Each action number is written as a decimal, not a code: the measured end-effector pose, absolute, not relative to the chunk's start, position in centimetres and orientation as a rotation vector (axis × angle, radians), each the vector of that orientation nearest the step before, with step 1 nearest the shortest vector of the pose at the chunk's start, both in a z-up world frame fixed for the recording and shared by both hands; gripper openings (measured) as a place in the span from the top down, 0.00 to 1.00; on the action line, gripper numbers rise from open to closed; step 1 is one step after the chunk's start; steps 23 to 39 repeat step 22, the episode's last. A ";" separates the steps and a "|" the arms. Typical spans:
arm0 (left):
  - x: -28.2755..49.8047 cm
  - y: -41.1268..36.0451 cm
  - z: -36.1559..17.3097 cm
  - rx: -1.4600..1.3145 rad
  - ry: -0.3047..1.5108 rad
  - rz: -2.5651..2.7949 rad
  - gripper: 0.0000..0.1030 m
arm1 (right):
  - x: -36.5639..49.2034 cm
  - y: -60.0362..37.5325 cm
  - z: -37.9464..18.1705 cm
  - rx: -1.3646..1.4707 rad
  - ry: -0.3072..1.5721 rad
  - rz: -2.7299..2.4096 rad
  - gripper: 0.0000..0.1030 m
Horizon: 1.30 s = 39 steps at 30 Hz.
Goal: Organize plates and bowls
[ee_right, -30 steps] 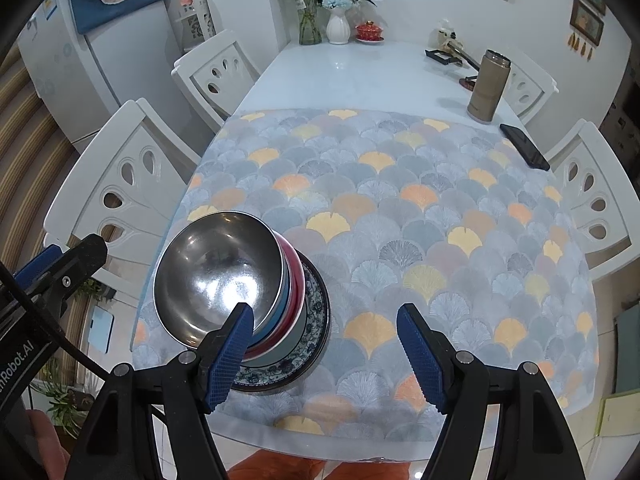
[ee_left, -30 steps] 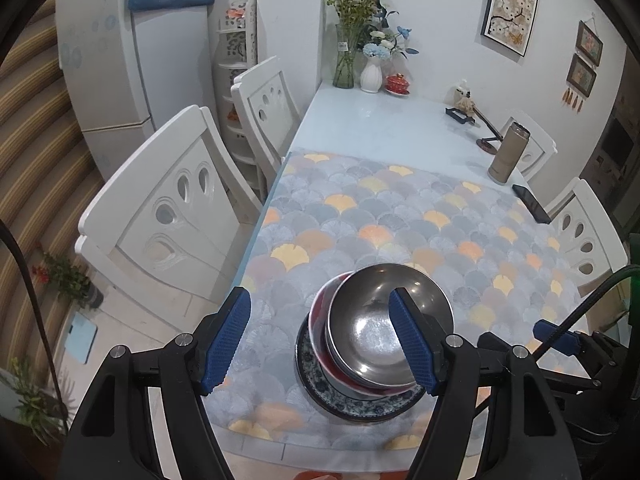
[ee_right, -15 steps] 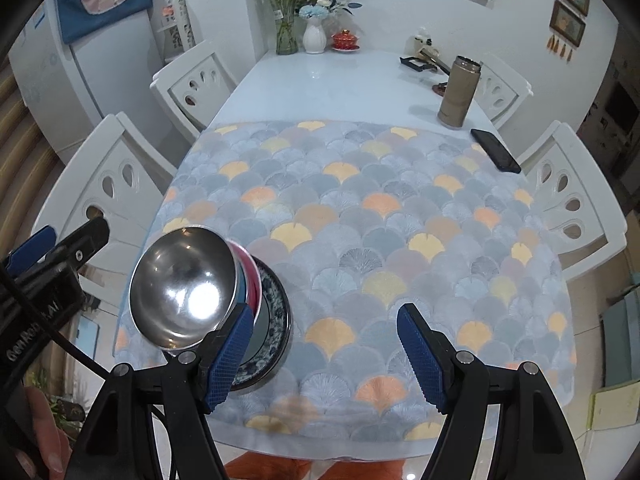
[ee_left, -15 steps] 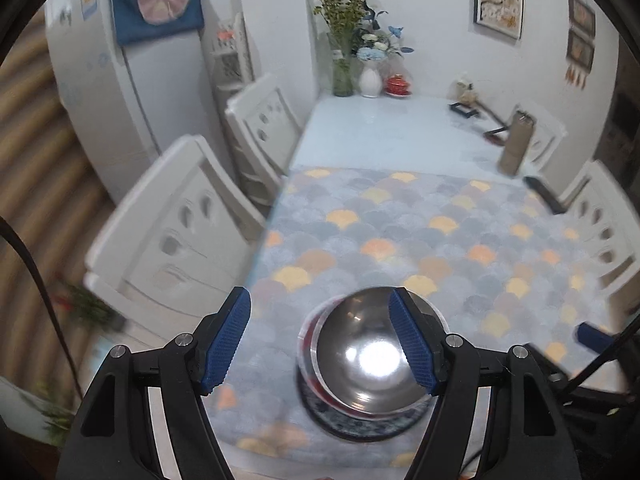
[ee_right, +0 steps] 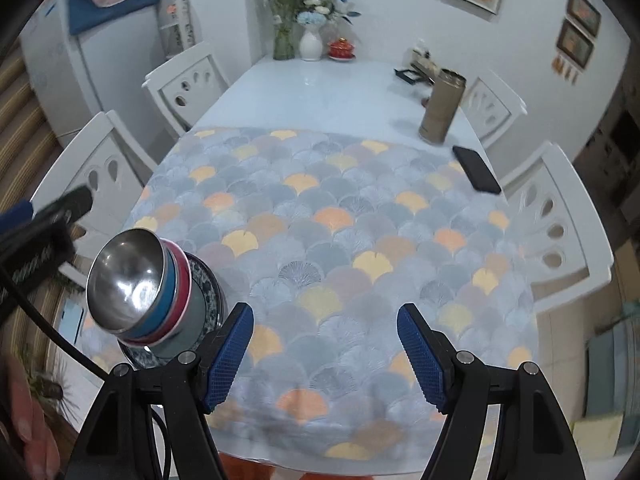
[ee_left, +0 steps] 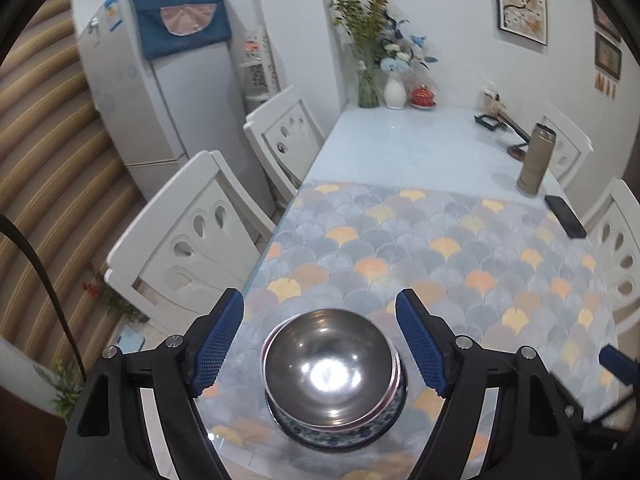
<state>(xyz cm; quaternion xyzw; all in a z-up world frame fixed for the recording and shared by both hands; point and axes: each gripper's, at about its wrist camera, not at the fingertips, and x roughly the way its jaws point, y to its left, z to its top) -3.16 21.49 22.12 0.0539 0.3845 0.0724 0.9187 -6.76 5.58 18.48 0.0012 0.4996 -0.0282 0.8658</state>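
Both tools are spread wide and grasp nothing. My left tool (ee_left: pixel 319 346) hangs above the stack, its blue, grid-textured pads (ee_left: pixel 218 342) apart on either side of the polished steel bowl (ee_left: pixel 330 368). That bowl is round, deep and mirror-bright, with a glare spot in its bottom. It nests in a blue bowl (ee_right: pixel 170 300), then a red-rimmed one (ee_right: pixel 185 280), all on a blue-and-white patterned plate (ee_right: pixel 208 294) with a glossy glaze. The stack sits at the near left corner of the surface (ee_right: pixel 304 92), on a mat (ee_right: pixel 340 240) printed with grey, orange and yellow fan scales. My right tool (ee_right: pixel 325 354) hovers over bare mat to the right of the stack, well apart from it. A matte tan tumbler (ee_right: pixel 442 106) and a flat black phone (ee_right: pixel 476 169) lie far across.
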 end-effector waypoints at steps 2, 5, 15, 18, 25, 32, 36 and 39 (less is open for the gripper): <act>-3.1 20.3 22.3 0.130 0.787 0.171 0.24 | -7.0 4.8 18.6 0.001 1.047 -0.023 0.28; -3.2 18.5 22.3 0.139 0.792 0.181 0.23 | -7.2 3.5 18.5 -0.014 1.051 -0.010 0.28; -3.8 11.7 21.2 0.176 0.813 0.163 0.23 | -6.9 -4.8 17.1 0.058 1.078 -0.049 0.28; -4.1 10.2 20.4 0.185 0.811 0.178 0.23 | -6.9 -6.8 16.5 0.067 1.090 -0.060 0.28; -4.4 8.0 19.5 0.201 0.800 0.149 0.23 | -7.1 -9.0 15.6 0.058 1.102 -0.067 0.28; -4.4 8.0 19.5 0.201 0.800 0.149 0.23 | -7.1 -9.0 15.6 0.058 1.102 -0.067 0.28; -4.4 8.0 19.5 0.201 0.800 0.149 0.23 | -7.1 -9.0 15.6 0.058 1.102 -0.067 0.28; -4.4 8.0 19.5 0.201 0.800 0.149 0.23 | -7.1 -9.0 15.6 0.058 1.102 -0.067 0.28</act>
